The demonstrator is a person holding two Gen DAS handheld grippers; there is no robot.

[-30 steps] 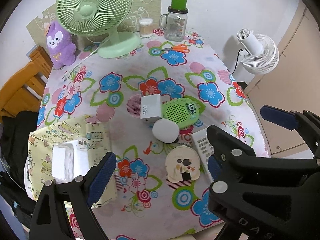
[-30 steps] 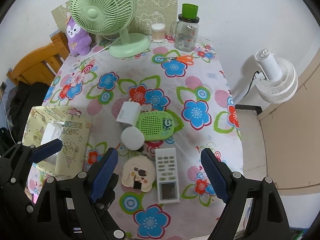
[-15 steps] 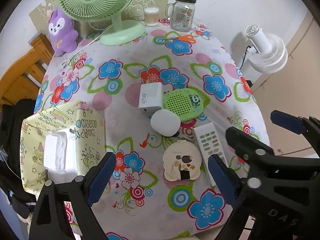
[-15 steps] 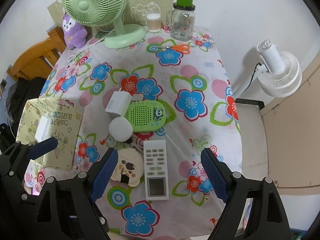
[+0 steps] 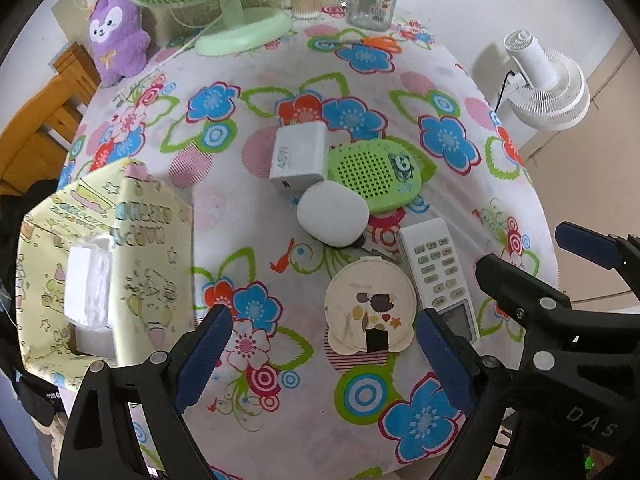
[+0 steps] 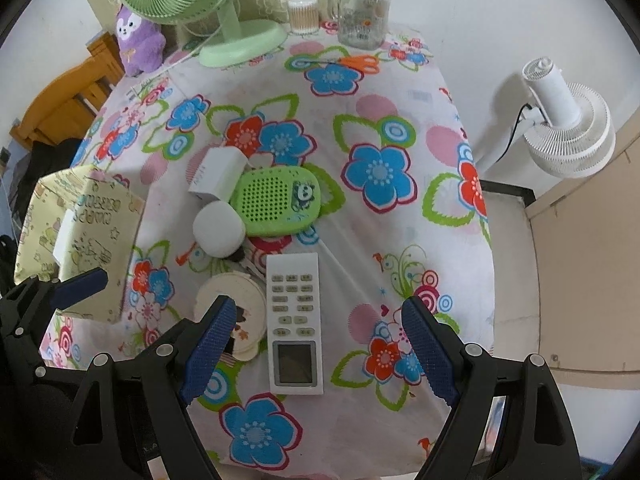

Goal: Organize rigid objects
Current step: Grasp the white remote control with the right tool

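Note:
On the flowered tablecloth lie a white charger block (image 5: 298,157) (image 6: 218,174), a green perforated speaker (image 5: 374,176) (image 6: 278,200), a white round puck (image 5: 332,214) (image 6: 219,229), a cream round compact (image 5: 370,306) (image 6: 236,314) and a white remote (image 5: 438,276) (image 6: 295,322). My left gripper (image 5: 322,354) hangs open above the cloth in front of the compact, holding nothing. My right gripper (image 6: 316,346) is open, empty, straddling the remote from above. Each gripper shows at the edge of the other's view.
A yellow patterned box (image 5: 104,264) (image 6: 80,224) with white contents stands at the left. At the back are a green desk fan (image 6: 208,4), a purple plush (image 6: 138,38), a glass jar (image 6: 362,16), a swab pot (image 6: 304,14) and orange scissors (image 6: 358,62). A white fan (image 6: 568,128) stands off the table's right edge.
Both grippers have sunk toward the table; the objects look larger and nearer. The right gripper now frames the remote. Jaw widths are unchanged and nothing on the cloth moved.

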